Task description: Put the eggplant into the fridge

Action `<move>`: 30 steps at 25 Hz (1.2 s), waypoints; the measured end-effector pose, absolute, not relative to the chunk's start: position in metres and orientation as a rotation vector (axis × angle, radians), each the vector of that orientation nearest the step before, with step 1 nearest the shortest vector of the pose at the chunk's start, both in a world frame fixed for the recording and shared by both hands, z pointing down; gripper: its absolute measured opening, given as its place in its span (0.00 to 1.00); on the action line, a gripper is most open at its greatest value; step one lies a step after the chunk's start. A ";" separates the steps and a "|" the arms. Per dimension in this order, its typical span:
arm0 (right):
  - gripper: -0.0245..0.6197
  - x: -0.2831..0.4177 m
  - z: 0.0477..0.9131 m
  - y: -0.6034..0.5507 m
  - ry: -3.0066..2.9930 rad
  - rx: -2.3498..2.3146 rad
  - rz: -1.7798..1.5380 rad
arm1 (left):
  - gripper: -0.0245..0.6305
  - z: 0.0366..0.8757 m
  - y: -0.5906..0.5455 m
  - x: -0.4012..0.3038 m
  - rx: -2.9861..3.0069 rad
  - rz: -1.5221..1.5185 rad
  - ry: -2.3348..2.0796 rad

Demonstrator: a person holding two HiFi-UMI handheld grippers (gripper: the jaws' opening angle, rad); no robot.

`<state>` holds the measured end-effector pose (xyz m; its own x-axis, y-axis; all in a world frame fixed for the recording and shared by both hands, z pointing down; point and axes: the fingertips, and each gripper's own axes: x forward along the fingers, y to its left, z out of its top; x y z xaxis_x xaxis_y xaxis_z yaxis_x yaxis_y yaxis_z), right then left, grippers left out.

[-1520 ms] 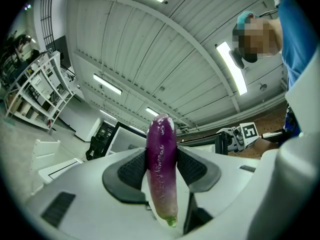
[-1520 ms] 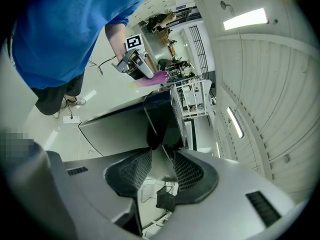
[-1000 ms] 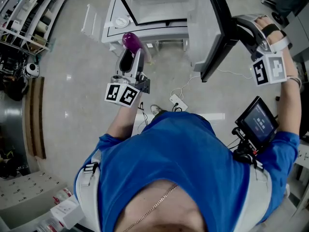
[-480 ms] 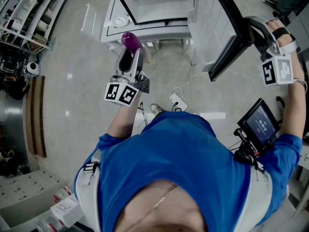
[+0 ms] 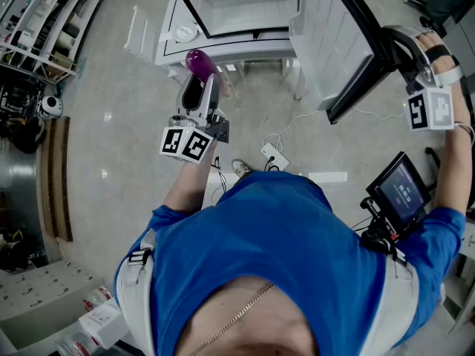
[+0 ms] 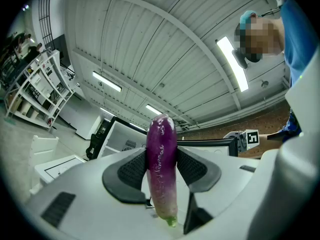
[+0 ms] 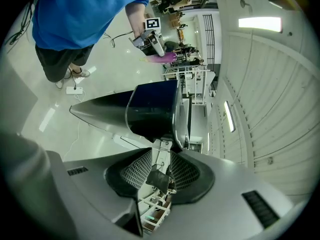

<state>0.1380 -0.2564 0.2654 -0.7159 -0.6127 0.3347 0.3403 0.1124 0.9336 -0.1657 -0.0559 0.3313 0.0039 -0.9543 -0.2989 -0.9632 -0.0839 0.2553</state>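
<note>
Head view: left tool (image 5: 197, 87) clamps eggplant (image 5: 200, 62) before open fridge (image 5: 223, 47); right tool (image 5: 390, 47) grips its door (image 5: 326, 50).

Eggplant (image 5: 201, 61) seemingly before fridge (image 5: 223, 48); door (image 5: 330, 50) at right.

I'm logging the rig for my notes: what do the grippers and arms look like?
Both the left gripper and the right gripper have pale grey moulded shells with dark, grid-textured pads. Each carries a white cube with black square markers. The person wears a blue short-sleeved shirt, with a pale strap round the right wrist.
</note>
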 end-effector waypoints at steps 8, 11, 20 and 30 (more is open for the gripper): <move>0.22 0.148 0.264 -0.269 -1.699 0.356 -1.658 | 0.34 0.331 -0.058 -0.165 -2.215 0.608 2.112; 0.22 0.165 0.257 -0.280 -1.757 0.465 -1.601 | 0.34 0.331 -0.060 -0.163 -2.221 0.601 2.108; 0.22 0.217 0.299 -0.292 -1.906 0.787 -1.319 | 0.34 0.341 -0.067 -0.164 -2.238 0.584 2.100; 0.22 0.246 0.359 -0.266 -2.048 0.880 -1.105 | 0.34 0.339 -0.065 -0.160 -2.249 0.608 2.086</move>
<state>0.2459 -0.2661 0.3593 -0.5694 -0.7923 0.2190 -0.2521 0.4220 0.8709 -0.1597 -0.0647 0.3393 0.0347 -0.9566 -0.2893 -0.9622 -0.1103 0.2491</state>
